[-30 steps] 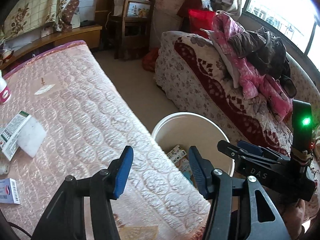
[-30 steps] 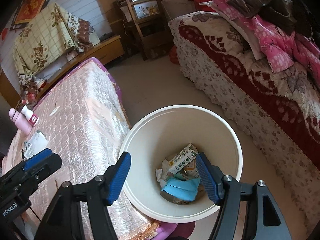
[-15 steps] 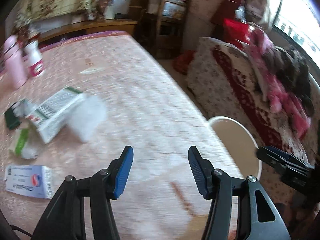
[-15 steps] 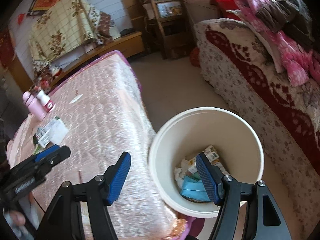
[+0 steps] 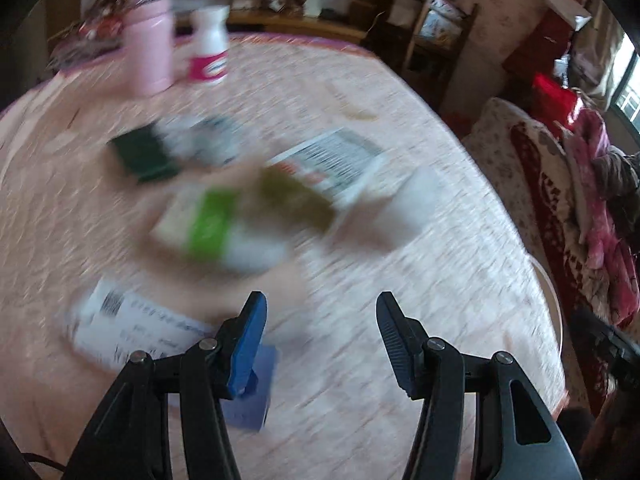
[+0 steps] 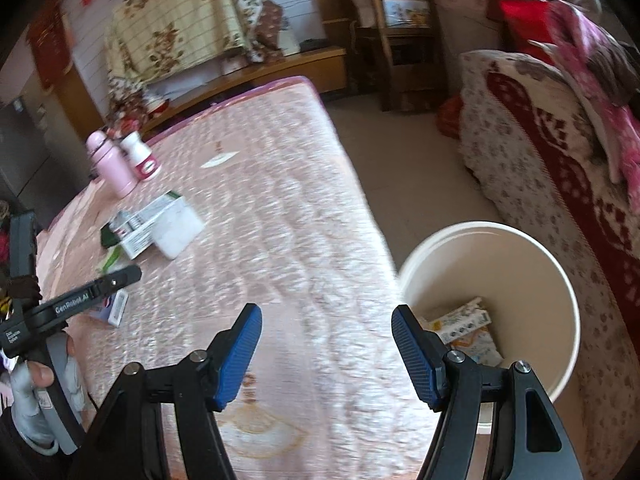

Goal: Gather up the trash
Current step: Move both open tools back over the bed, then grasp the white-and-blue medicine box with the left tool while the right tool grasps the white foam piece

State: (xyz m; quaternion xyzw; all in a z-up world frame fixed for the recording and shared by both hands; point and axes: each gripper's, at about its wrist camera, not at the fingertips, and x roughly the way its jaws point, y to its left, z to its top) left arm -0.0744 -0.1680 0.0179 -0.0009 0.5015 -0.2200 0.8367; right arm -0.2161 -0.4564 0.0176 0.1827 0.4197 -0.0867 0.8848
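My left gripper (image 5: 320,344) is open and empty, low over the pink quilted table (image 5: 440,280). Trash lies blurred ahead of it: a white and blue box (image 5: 132,332) at its left finger, a green-banded wrapper (image 5: 224,228), a printed carton (image 5: 332,164), a white piece (image 5: 400,208) and a dark green item (image 5: 144,156). My right gripper (image 6: 326,352) is open and empty between the table edge and the white trash bin (image 6: 520,248), which holds several cartons (image 6: 464,328). The left gripper also shows in the right wrist view (image 6: 116,280).
A pink flask (image 5: 150,36) and a white bottle with a pink label (image 5: 210,48) stand at the table's far end. A sofa with a red patterned cover (image 6: 560,160) and piled clothes stands right of the bin. A wooden chair (image 6: 400,40) stands behind.
My left gripper has swung left from the bin to over the trash on the table, moving fast. My right gripper has shifted left, leaving the bin to its right.
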